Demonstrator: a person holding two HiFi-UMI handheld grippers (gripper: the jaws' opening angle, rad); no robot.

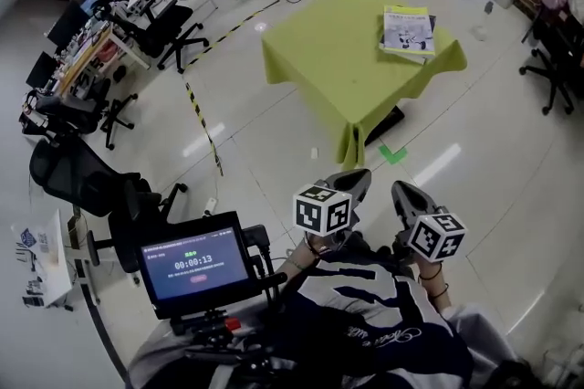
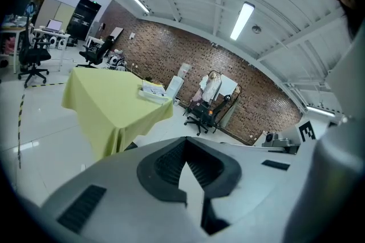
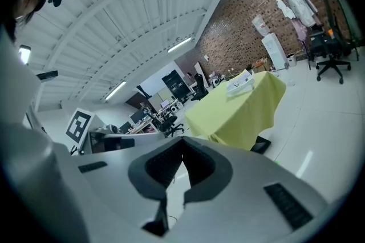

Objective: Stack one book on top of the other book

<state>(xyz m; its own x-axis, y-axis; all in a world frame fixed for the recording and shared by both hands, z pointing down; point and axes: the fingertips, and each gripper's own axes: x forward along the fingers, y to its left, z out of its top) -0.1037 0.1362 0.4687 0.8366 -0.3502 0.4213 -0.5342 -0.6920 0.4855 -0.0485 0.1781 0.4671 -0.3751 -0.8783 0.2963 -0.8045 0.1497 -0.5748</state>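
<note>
Two books lie one on top of the other at the far right corner of a table draped in a yellow-green cloth; the upper cover is white and yellow. The stack also shows small and distant as the books and the books in the two gripper views. My left gripper and right gripper are held close to the person's body, well short of the table. Both the left gripper and the right gripper are shut with nothing between the jaws.
A screen showing a timer sits on a rig at lower left. Black office chairs and desks line the left side. Black-and-yellow floor tape runs left of the table. A green floor mark lies by the table's near corner.
</note>
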